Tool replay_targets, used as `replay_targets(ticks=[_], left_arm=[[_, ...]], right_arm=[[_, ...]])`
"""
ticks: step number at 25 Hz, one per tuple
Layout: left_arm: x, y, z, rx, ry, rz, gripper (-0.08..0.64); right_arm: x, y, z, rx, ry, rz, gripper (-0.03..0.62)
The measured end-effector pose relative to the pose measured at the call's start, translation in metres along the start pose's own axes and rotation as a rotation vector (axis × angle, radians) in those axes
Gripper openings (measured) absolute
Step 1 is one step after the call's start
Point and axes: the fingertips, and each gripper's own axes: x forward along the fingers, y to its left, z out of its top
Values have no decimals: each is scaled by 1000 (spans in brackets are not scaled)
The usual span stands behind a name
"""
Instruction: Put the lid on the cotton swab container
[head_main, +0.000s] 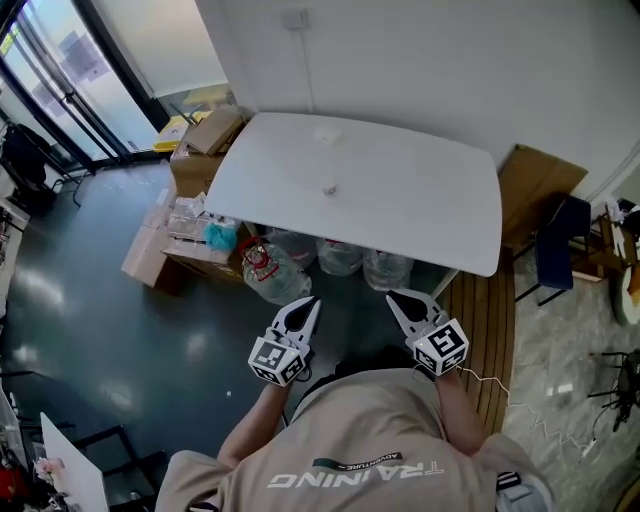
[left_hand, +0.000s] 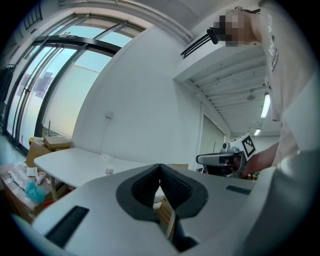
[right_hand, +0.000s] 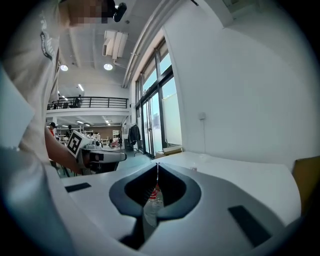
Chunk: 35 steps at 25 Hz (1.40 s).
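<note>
On the white table (head_main: 400, 200) stands a small clear cotton swab container (head_main: 329, 189), with a faint clear lid (head_main: 328, 135) lying farther back near the wall. Both grippers hang well short of the table, close to the person's body. My left gripper (head_main: 312, 304) and my right gripper (head_main: 393, 297) are shut, and nothing is between their jaws. In the left gripper view the container (left_hand: 109, 171) is small and far beyond the closed tips (left_hand: 160, 165). The right gripper view shows it (right_hand: 194, 169) just past the closed tips (right_hand: 157, 164).
Large water bottles (head_main: 275, 272) lie on the floor under the table's near edge. Cardboard boxes (head_main: 200, 150) are stacked at its left end. A brown board (head_main: 535, 185) and a dark chair (head_main: 560, 250) stand to the right. Glass doors fill the far left.
</note>
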Motion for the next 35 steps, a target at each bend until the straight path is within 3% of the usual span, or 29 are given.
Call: replay_targets(ticks=[4, 11, 24, 35], left_arm=[[2, 15, -1, -31, -4, 22, 12], [38, 43, 3, -34, -2, 50, 13], [125, 107, 34, -2, -12, 134, 14], [176, 132, 22, -28, 22, 197, 14]], right_arm=[[3, -1, -3, -4, 24, -11, 18], [32, -48, -2, 16, 19, -14, 18], [111, -143, 22, -5, 5, 72, 18], [144, -192, 11, -9, 53, 164, 18]])
